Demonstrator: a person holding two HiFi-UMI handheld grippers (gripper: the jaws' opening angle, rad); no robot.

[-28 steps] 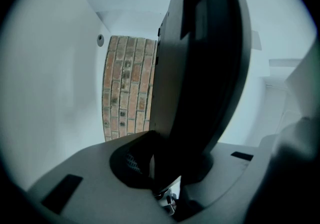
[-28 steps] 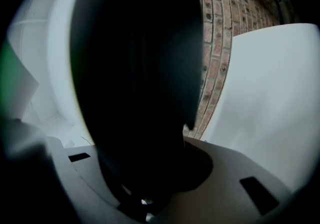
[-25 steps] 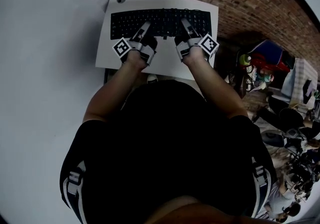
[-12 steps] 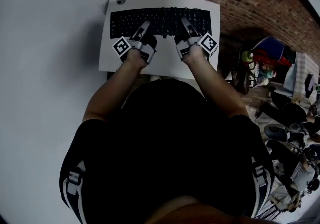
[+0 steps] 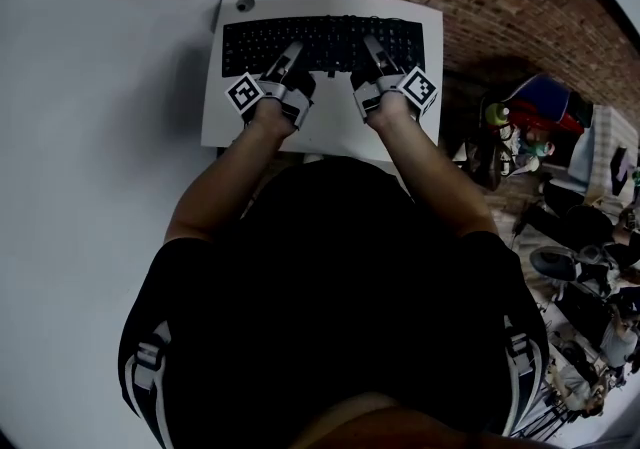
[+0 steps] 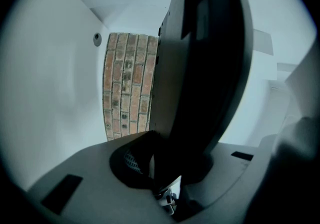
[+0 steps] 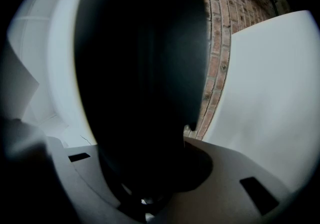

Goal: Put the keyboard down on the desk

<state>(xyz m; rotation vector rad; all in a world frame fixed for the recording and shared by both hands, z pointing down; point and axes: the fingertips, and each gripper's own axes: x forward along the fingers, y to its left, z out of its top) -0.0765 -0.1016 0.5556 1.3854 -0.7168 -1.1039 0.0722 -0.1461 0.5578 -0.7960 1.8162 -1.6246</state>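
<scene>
A: State of the left gripper (image 5: 290, 55)?
B: Mine. Jaws clamped on the near edge of the keyboard (image 5: 325, 37), left of its middle; the rest runs off to this gripper's right.
A: Is it down?
B: It's over the white desk (image 5: 325, 137), which lies beneath both grippers. Touching or not, can't tell.
A: And the right gripper (image 5: 375, 49)?
B: Clamped on the same near edge, keyboard running to its left.

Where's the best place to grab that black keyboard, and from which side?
Its near long edge, from the person's side, one tool on each half. The keyboard is wide, flat and thin, so two spaced pinches should keep it level; the left tool and right tool clamp it so.
</scene>
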